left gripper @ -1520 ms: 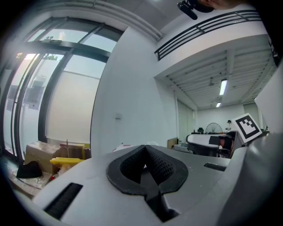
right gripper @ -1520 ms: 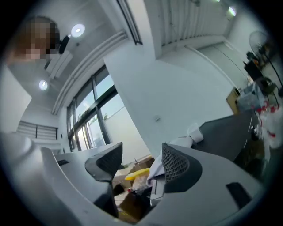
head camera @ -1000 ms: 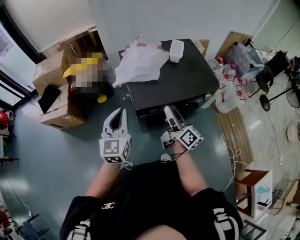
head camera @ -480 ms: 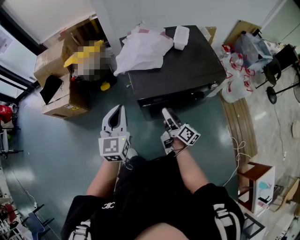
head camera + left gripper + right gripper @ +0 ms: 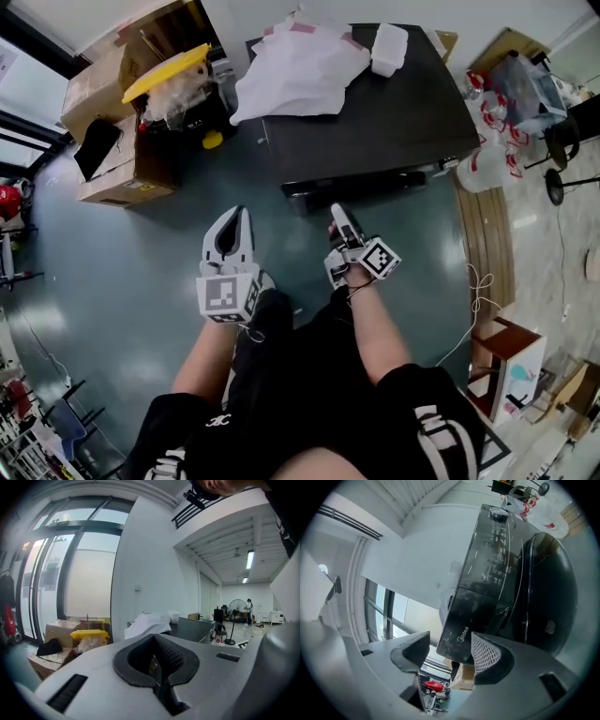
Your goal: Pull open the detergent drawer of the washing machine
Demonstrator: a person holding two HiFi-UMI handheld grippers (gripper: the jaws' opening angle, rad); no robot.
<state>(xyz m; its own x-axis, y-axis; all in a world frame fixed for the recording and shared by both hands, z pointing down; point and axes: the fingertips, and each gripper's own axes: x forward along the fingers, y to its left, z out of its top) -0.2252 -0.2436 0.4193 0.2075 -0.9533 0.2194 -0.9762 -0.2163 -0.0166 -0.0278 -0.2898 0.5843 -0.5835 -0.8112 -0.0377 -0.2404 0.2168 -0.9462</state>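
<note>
**Right gripper closes in on the detergent drawer, jaws apart, no grip yet**

Seen from the head camera, a person stands over a dark green floor [image 5: 112,281] and faces a black washing machine [image 5: 394,112]. A crumpled white cloth [image 5: 300,70] and a small white box [image 5: 387,49] lie on its top.

Over the last second the machine has slid up the frame, so the person seems to have shifted stance. The right gripper [image 5: 339,212] has kept its tip just in front of the machine's front edge, near the left end. The left gripper [image 5: 232,225] has barely moved and hangs over bare floor, well apart from the machine.

In the right gripper view, the right gripper [image 5: 450,651] has its tongs spread. The detergent drawer [image 5: 478,613], a glossy dark panel with a brand logo, shows between and beyond them, and nothing is clamped. The drawer sits at the upper left of the machine's front, beside the control panel [image 5: 494,550] and above the round door [image 5: 543,592]. It looks flush and still closed, though the wide-angle distortion makes that hard to confirm.

In the left gripper view, the left gripper [image 5: 156,660] has its tongs pressed together on nothing.

The approach looks nearly finished. Taking hold of the drawer's edge and pulling it out are still to come.
</note>
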